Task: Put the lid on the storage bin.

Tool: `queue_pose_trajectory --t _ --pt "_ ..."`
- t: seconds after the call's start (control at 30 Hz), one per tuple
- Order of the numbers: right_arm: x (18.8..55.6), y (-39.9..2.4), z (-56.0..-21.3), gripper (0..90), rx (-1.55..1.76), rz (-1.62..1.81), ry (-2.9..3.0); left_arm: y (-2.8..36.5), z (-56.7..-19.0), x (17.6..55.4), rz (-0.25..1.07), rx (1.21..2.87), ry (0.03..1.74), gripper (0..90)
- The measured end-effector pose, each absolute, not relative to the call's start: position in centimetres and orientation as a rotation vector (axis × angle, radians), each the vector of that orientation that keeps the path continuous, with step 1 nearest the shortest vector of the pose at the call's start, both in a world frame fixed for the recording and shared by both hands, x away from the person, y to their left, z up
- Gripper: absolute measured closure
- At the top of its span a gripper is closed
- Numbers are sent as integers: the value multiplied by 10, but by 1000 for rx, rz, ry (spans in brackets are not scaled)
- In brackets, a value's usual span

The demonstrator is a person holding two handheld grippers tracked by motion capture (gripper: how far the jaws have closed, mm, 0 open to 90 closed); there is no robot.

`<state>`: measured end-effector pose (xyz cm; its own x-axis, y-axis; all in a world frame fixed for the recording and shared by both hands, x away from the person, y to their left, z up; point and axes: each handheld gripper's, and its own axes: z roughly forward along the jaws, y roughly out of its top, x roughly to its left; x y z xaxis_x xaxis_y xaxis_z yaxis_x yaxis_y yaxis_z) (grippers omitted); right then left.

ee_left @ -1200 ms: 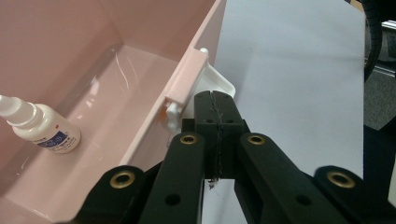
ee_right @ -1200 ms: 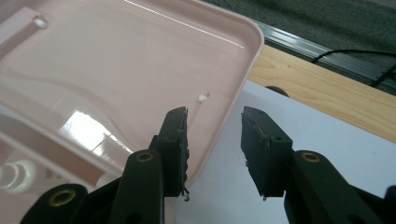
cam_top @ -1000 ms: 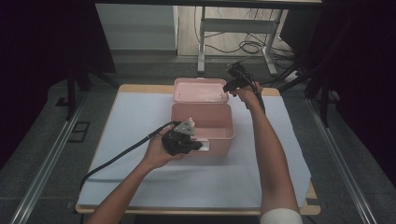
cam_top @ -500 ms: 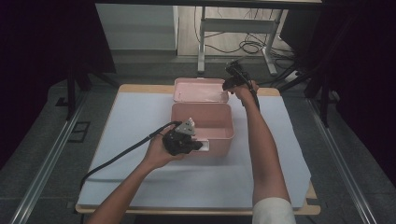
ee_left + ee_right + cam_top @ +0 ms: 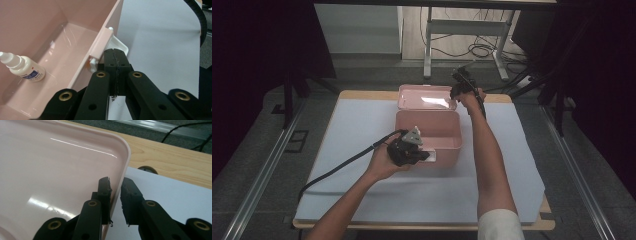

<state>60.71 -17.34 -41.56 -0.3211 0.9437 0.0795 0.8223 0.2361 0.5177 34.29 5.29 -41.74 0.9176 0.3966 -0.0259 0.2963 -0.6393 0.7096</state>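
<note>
Pink box (image 5: 429, 134) near the middle of the surface (image 5: 362, 200), on a white sheet (image 5: 507, 165); open, lid (image 5: 426, 97) swung back toward 12 o'clock and lying behind the box. Inside, in the left gripper view, a small white dropper bottle (image 5: 23, 68) with a blue label, lying on the pink floor toward 9 o'clock. On the front wall, a white latch (image 5: 117, 45) sticking out over the sheet.

Left tongs (image 5: 424, 155) at the box's front wall, toward 6 o'clock of the box, hand wrapped around the body, cable (image 5: 342, 165) trailing off toward 8 o'clock. Fully closed in the left gripper view (image 5: 115, 56): pads pressed flat together with nothing between, tips just below the latch and right beside the box wall; touching or not, cannot tell.

Right tongs (image 5: 457, 90) at the lid's right-hand corner, toward 1 o'clock of the box, arm stretched across the sheet from 5 o'clock. In the right gripper view (image 5: 115, 185) a narrow gap, just been closing, the lid's rim standing between the two pads; one pad over the glossy inner face, the other outside over the sheet. Pads close to the rim, no firm squeeze visible yet.

Bare wood of the surface showing past the sheet at 12 o'clock.
</note>
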Motion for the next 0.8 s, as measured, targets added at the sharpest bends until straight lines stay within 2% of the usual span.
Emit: queue_pose_trajectory --t 0.8 --pt "588 -166 -386 845 1553 784 2102 53 -418 342 149 2302 496 900"
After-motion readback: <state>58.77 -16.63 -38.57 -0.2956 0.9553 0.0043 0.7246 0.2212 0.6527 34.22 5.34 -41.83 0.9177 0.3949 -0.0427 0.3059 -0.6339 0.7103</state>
